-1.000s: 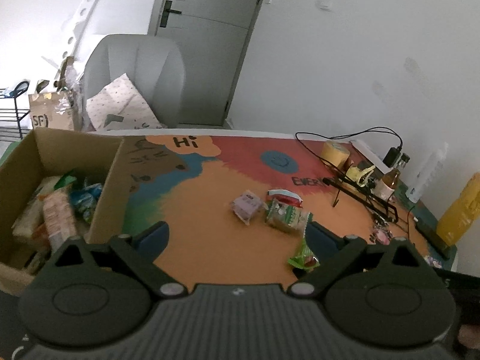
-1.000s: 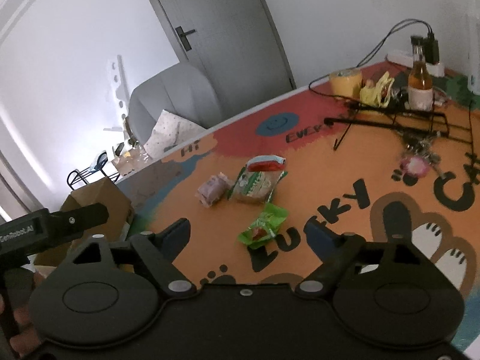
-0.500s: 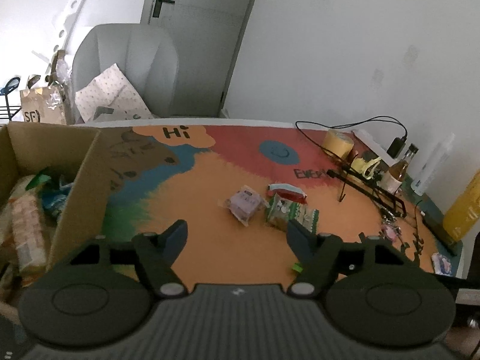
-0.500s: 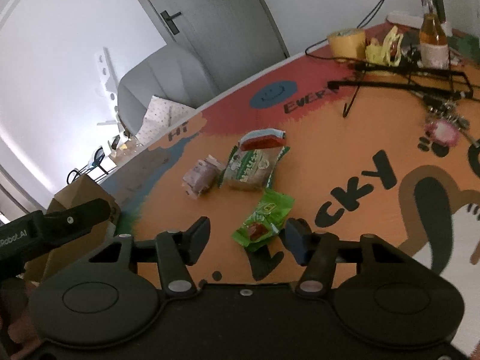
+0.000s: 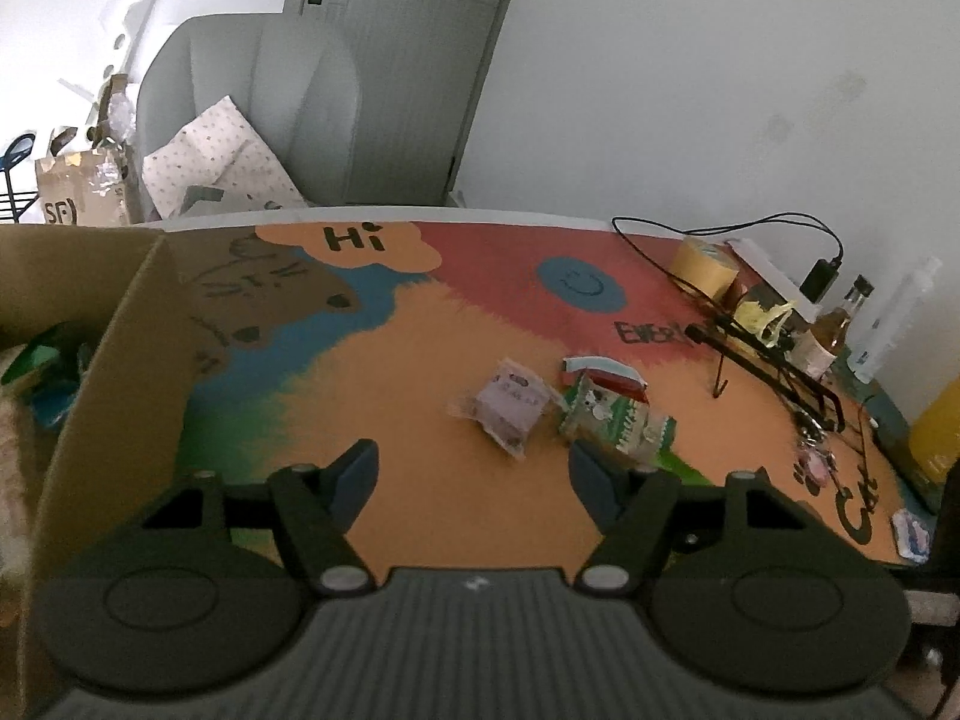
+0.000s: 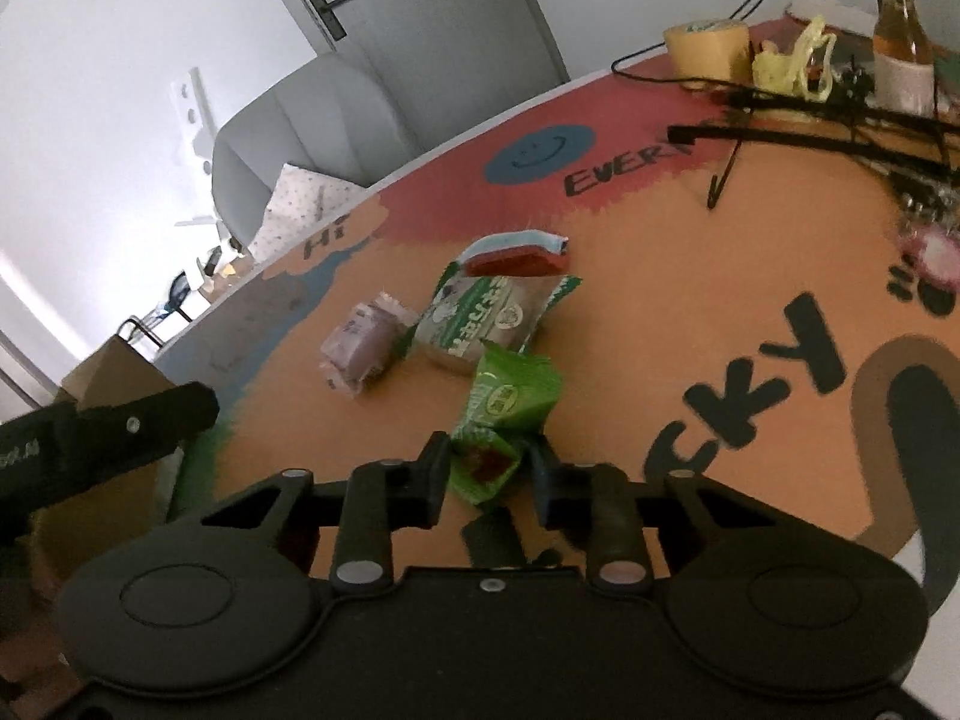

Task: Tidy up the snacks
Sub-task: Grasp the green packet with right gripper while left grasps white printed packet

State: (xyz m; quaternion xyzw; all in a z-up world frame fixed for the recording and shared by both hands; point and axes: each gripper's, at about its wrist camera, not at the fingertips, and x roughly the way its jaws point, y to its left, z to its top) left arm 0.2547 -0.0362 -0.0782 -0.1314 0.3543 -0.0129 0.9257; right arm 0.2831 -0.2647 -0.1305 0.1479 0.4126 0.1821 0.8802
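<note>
My right gripper [image 6: 489,461] is low over the orange mat, its jaws closing with both pads pressed on the near end of a small green snack packet [image 6: 507,405]. Just beyond lie a green-and-white packet [image 6: 480,324], a purple packet [image 6: 363,345] and a red-and-blue packet [image 6: 519,255]. My left gripper [image 5: 473,469] hangs open above bare mat with nothing between its fingers. The purple packet [image 5: 509,405] and the green-and-white packet [image 5: 612,417] lie a little ahead of it and to the right. An open cardboard box [image 5: 129,354] with snacks inside stands at the left.
Along the table's right side stand a tape roll [image 5: 705,264], a black wire rack [image 5: 774,354], a brown bottle [image 5: 831,330], a yellow container [image 5: 936,426] and cables. A grey chair [image 5: 252,114] stands behind the far edge, before a door.
Both grippers came down and forward toward the snacks. The left jaws narrowed partway. The right jaws went from wide open to shut on the small green packet.
</note>
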